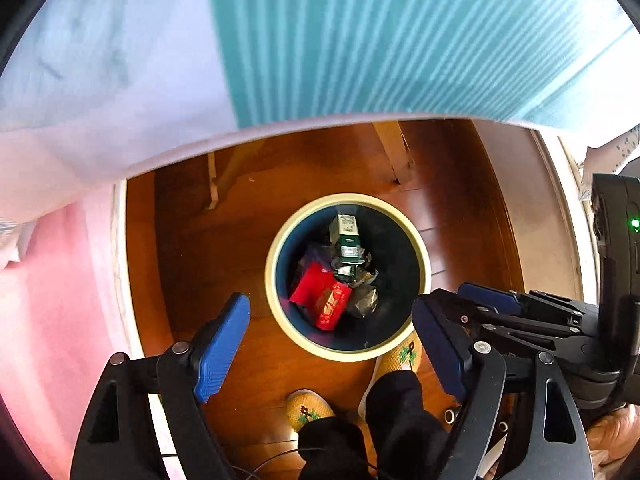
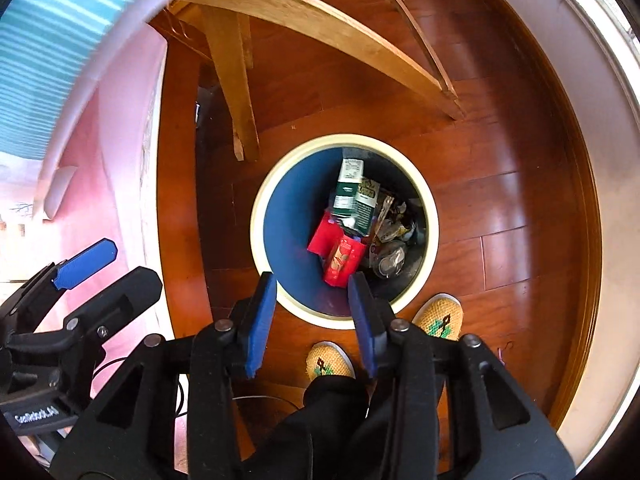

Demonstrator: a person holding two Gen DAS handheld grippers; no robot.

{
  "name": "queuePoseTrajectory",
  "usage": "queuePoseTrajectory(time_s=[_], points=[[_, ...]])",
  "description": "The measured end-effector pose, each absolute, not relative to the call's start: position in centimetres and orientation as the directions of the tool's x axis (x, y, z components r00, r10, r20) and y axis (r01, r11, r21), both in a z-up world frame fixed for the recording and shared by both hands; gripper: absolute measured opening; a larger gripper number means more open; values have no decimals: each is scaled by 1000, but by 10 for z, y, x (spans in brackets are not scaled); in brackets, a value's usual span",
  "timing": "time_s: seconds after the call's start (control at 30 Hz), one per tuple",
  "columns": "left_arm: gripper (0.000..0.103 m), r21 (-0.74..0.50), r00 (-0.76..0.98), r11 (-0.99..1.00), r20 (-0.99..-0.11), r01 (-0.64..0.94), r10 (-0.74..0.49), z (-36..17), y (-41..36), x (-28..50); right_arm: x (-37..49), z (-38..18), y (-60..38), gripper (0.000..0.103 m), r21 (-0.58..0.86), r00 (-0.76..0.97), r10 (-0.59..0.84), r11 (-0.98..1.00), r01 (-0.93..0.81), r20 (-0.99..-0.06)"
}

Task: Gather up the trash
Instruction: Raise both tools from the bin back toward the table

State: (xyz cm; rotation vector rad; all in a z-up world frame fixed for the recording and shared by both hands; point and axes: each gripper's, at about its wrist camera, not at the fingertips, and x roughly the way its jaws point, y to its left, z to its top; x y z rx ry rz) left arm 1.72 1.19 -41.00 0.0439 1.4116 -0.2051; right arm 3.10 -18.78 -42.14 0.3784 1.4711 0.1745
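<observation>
A round bin (image 1: 422, 256) with a cream rim and dark blue inner wall is seen from above on glossy reddish wood flooring (image 1: 192, 248). Inside it are heaped crumpled trash pieces — a red carton (image 2: 340, 258), a green-and-white box (image 2: 347, 188) and creased silvery wrappers (image 2: 390, 260). The left gripper (image 1: 332, 344) is held above the bin, its ribbed blue pads spread wide with nothing between them. The right gripper (image 2: 312, 320) is partly parted and empty. Knitted yellow slippers (image 2: 438, 316) are planted just beside the bin; pale wooden legs (image 2: 236, 80) are set behind it.
</observation>
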Motion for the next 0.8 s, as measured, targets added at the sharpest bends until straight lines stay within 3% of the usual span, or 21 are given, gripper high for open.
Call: queuePoseTrajectory(time_s=[0.43,0.8], points=[[85,-83,182,990,-978,115,-103,-346,28,13,17,-348,-180,35,355,211,325,927,123,-922],[85,-104,259,986,-957,130,-135,-226,23,14,6,-230,-179,38,355,270,318,930,97,-909]])
